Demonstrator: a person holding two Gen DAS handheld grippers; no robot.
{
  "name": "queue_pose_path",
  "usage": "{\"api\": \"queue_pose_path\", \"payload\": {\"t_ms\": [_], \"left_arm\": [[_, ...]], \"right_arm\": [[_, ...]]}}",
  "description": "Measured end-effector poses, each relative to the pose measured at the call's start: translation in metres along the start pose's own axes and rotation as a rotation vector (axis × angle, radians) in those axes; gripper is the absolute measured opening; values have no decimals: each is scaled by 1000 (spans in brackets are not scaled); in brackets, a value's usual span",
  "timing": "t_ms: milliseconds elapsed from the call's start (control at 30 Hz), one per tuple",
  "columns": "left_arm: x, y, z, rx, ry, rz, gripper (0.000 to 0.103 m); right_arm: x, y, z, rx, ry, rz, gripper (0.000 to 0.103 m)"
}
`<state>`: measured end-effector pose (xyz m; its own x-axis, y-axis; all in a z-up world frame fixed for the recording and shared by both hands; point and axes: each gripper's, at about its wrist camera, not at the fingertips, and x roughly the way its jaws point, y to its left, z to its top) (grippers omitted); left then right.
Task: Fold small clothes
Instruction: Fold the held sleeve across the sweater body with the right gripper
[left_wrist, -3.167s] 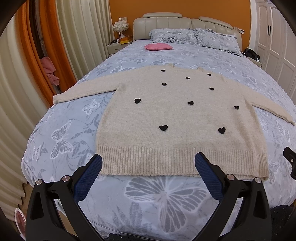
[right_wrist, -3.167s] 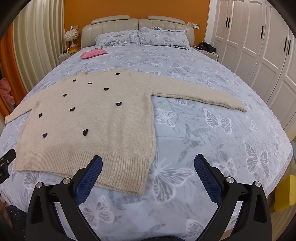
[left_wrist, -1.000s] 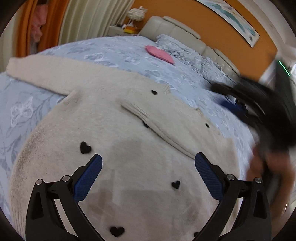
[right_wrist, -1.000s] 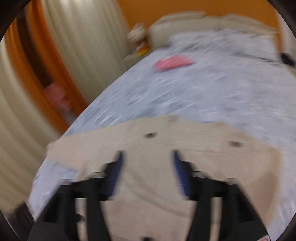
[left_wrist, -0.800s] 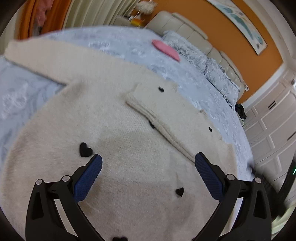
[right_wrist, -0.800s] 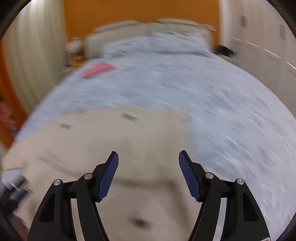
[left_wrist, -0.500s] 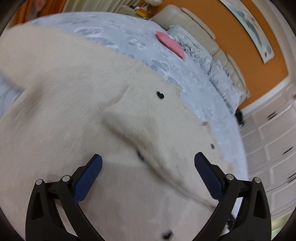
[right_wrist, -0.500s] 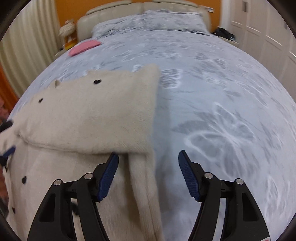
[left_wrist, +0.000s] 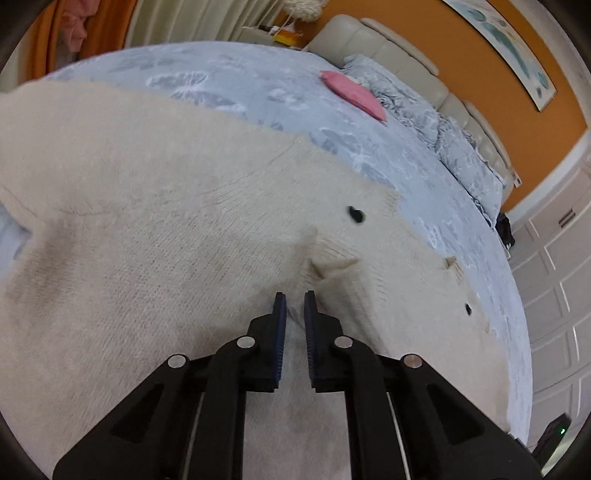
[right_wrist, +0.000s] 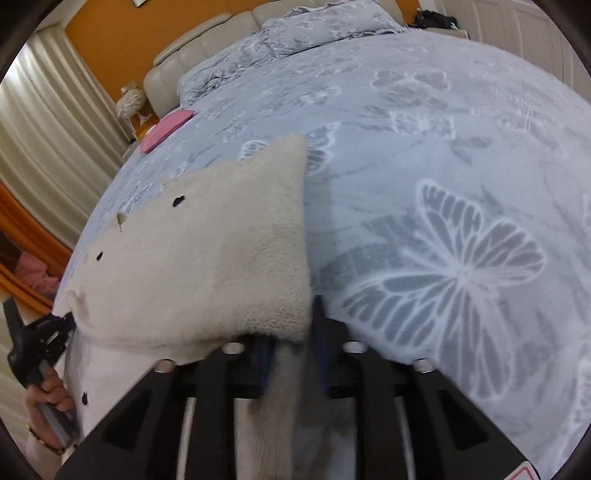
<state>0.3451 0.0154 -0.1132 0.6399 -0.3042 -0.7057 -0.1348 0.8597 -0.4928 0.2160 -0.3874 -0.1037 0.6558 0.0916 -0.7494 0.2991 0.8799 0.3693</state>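
Note:
A cream knit sweater (left_wrist: 147, 221) with small black hearts lies on the bed, its right sleeve folded across the chest. My left gripper (left_wrist: 293, 299) is shut on the cuff end of that folded sleeve, which pokes up just past the fingertips. In the right wrist view the sweater (right_wrist: 207, 258) shows its folded right edge. My right gripper (right_wrist: 291, 332) is shut on the sweater at that edge; its fingertips are mostly hidden under the knit. The left gripper (right_wrist: 40, 332) shows at the far left of the right wrist view, in a hand.
The bed (right_wrist: 461, 184) has a grey-blue butterfly cover. A pink cushion (left_wrist: 351, 94) lies near the pillows (left_wrist: 436, 122) and headboard. Curtains hang on the left side, white wardrobe doors (left_wrist: 554, 277) stand on the right.
Both grippers have closed from open. The left one moved in onto the folded sleeve's cuff; the right one dropped onto the folded right edge of the sweater.

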Motion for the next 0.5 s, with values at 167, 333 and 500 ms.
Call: {"api": "queue_pose_path", "payload": {"t_ms": [167,333,500], "left_arm": [[-2,-14,7,-70,32,-78,95],[20,-30,12,-42,56,-104,46],[2,-24,21,-15,-3,-98,10]], "right_arm": [[-31,12,-12,-81,-40,-58,33],[-46,7,-13,-50,-76,-28,38],[-32,18,20,-68,-79,9,38]]}}
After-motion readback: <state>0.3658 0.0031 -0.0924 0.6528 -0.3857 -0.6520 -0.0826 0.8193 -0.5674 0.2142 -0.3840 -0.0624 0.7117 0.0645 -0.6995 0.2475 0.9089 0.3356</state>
